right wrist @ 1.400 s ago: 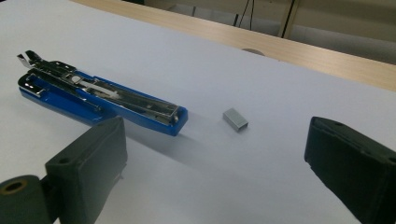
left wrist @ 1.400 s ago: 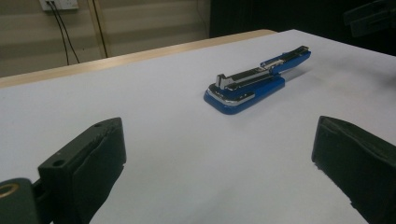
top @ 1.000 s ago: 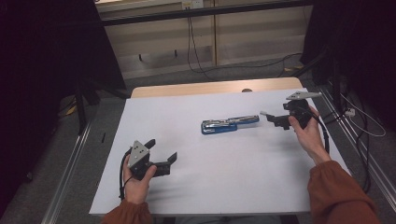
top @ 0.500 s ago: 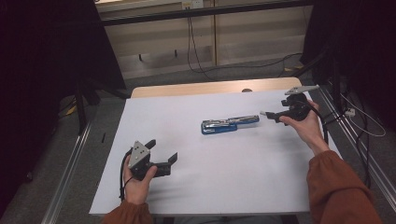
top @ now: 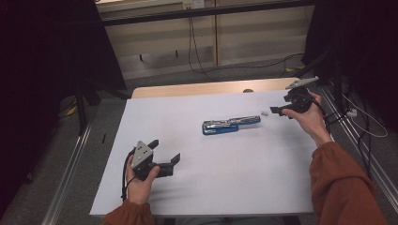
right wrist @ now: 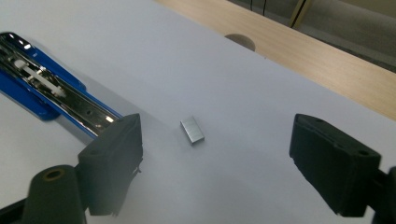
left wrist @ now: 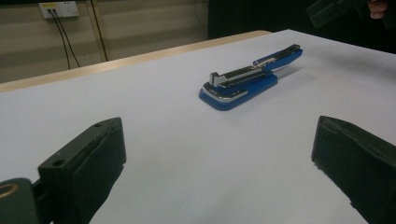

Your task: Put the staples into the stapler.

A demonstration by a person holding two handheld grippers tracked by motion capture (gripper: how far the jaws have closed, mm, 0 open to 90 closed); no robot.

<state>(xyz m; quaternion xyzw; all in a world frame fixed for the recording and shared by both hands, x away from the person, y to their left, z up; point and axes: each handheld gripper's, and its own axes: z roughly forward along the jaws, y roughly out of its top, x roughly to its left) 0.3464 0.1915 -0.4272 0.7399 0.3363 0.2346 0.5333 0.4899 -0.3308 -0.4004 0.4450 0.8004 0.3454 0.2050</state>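
A blue and chrome stapler (top: 231, 124) lies swung open flat in the middle of the white table top (top: 244, 178). A small silver strip of staples (top: 264, 113) rests just past its right end. My right gripper (top: 280, 104) hovers at the far right, open, with the staples (right wrist: 192, 130) on the table between its jaws and the stapler (right wrist: 42, 93) to their left. My left gripper (top: 165, 150) sits near the front left, open and holding nothing. In its own view the left gripper (left wrist: 219, 163) faces the stapler (left wrist: 243, 81) from a distance.
A bare wooden strip with a cable hole (top: 248, 90) runs along the table's far edge. Metal rails (top: 70, 187) flank the table on both sides. Cables (top: 361, 117) trail on the floor at the right, and a wall socket (left wrist: 58, 8) is behind.
My right gripper has drawn back and up a little toward the far right edge, and the staple strip now shows beside the stapler. The left gripper has stayed still.
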